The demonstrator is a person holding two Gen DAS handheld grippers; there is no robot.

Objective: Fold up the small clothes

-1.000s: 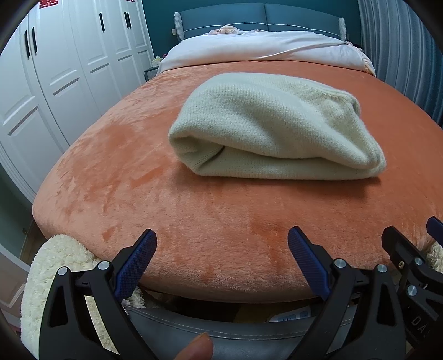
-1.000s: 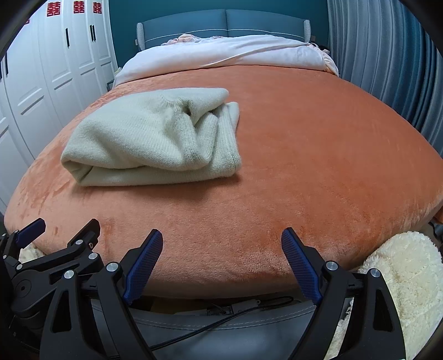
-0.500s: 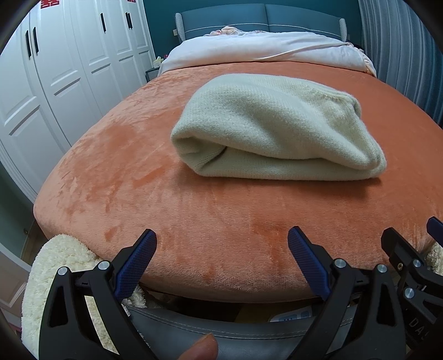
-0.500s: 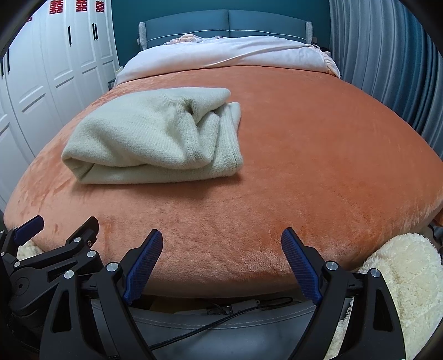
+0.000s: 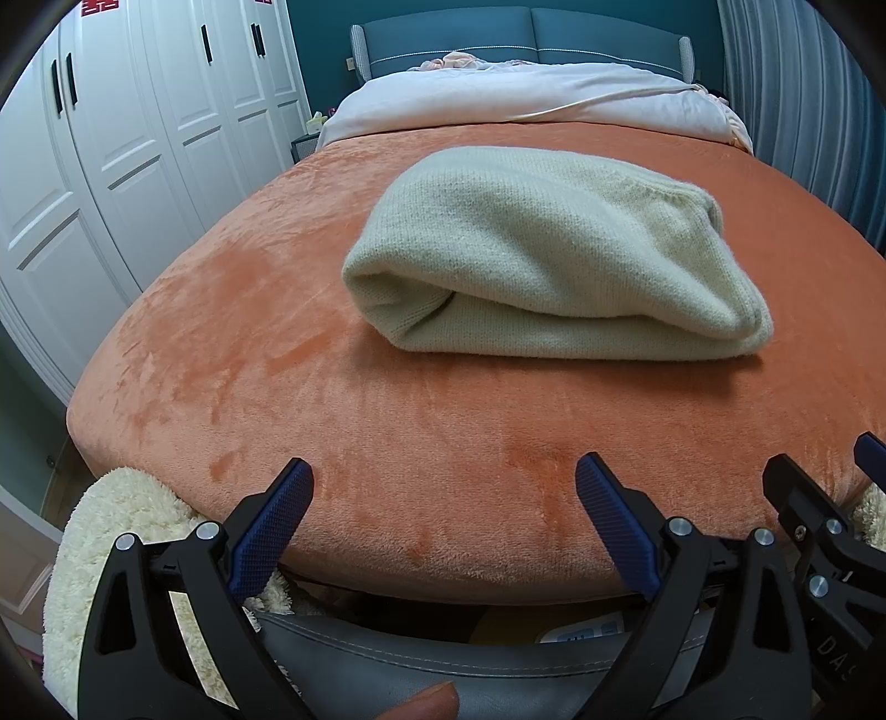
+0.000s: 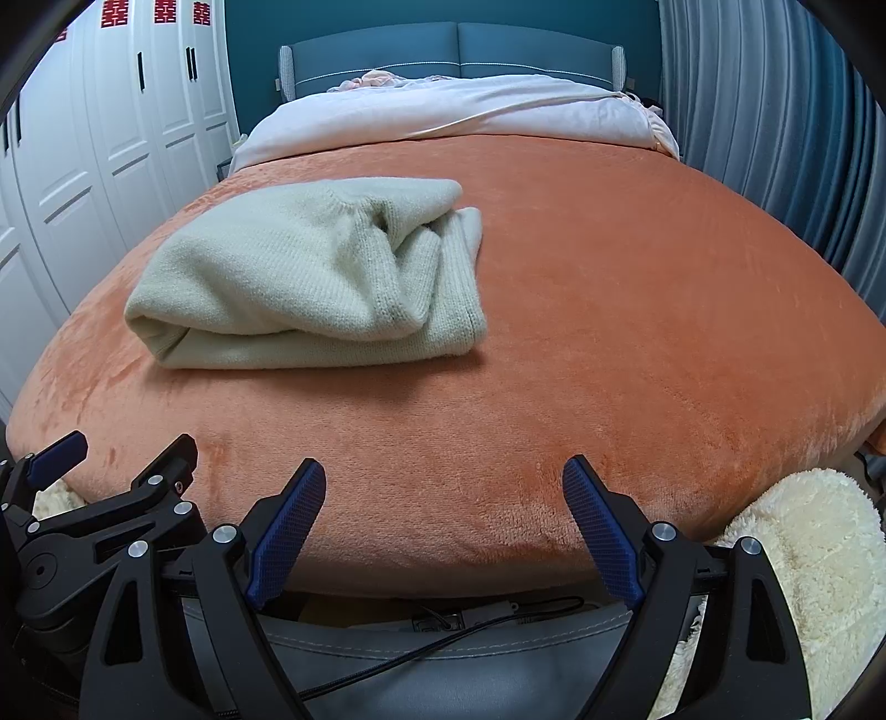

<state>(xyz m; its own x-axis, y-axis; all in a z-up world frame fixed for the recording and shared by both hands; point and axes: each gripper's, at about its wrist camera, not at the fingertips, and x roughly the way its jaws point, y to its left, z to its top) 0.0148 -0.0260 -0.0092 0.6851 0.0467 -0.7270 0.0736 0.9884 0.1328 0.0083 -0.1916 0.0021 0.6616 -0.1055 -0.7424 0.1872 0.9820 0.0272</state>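
Note:
A cream knitted sweater (image 5: 554, 255) lies folded in a thick bundle on the orange blanket (image 5: 277, 354); it also shows in the right wrist view (image 6: 310, 282), left of centre. My left gripper (image 5: 443, 515) is open and empty at the bed's near edge, well short of the sweater. My right gripper (image 6: 443, 515) is open and empty, also at the near edge. The right gripper shows at the right edge of the left wrist view (image 5: 819, 531), and the left gripper shows at the left of the right wrist view (image 6: 111, 498).
A white duvet (image 5: 526, 99) lies at the head of the bed before a blue headboard (image 5: 526, 33). White wardrobe doors (image 5: 111, 138) stand on the left, blue curtains (image 6: 775, 122) on the right. A fluffy cream cushion (image 6: 803, 554) and a grey seat edge (image 5: 415, 664) are below.
Both grippers have drifted very slightly; the sweater sits a little lower and to the right in both views. Nothing was taken hold of or let go.

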